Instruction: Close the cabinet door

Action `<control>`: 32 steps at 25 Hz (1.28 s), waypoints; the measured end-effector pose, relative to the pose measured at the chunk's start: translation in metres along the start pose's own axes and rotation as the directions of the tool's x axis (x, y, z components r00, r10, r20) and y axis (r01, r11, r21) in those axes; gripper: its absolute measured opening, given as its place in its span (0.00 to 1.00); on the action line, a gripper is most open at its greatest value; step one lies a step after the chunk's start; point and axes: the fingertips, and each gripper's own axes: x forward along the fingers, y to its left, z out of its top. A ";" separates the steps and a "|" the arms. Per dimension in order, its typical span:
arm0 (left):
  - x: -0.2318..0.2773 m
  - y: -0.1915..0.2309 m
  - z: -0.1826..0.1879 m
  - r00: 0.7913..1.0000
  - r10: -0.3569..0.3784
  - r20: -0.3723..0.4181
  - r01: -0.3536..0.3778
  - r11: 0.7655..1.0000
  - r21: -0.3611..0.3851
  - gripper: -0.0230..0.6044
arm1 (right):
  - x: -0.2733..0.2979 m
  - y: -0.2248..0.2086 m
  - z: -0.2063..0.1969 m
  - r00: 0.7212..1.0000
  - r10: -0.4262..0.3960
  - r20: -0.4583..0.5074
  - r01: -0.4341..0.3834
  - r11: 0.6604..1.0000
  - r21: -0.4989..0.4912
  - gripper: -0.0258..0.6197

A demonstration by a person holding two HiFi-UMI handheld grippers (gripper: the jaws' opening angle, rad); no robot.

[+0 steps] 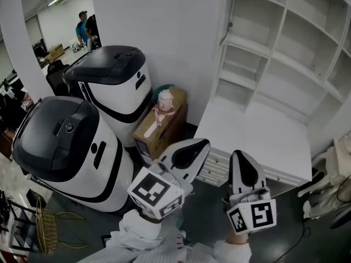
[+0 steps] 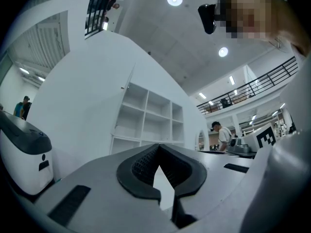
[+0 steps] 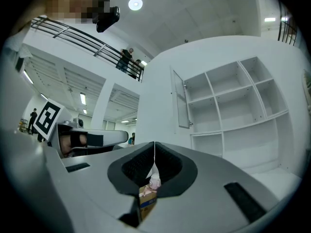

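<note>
Left tool (image 1: 198, 145), right tool (image 1: 239, 156) closed, empty. Cabinet door (image 3: 181, 98) open. Box (image 1: 164, 127) print perhaps illegible.

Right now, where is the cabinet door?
In the right gripper view, the cabinet door stands open just right of centre, at the left edge of the white shelves, beside the white wall.

White open-shelved cabinet (image 1: 258, 81) ahead of white, black-padded left gripper (image 1: 200, 146) and right gripper (image 1: 240, 156); black-and-white square markers on their cubes; brown cardboard box (image 1: 159, 133) left of them.
</note>
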 end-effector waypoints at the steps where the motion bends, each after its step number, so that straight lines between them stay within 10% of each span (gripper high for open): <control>1: 0.007 0.006 0.000 1.000 0.001 -0.001 -0.001 1.000 0.000 0.05 | 0.007 -0.005 0.000 1.000 0.001 0.000 -0.001 1.000 -0.003 0.06; 32: 0.144 0.174 -0.025 0.998 -0.055 -0.016 0.055 0.998 0.006 0.05 | 0.197 -0.087 -0.038 0.997 -0.079 0.009 0.079 0.997 -0.020 0.06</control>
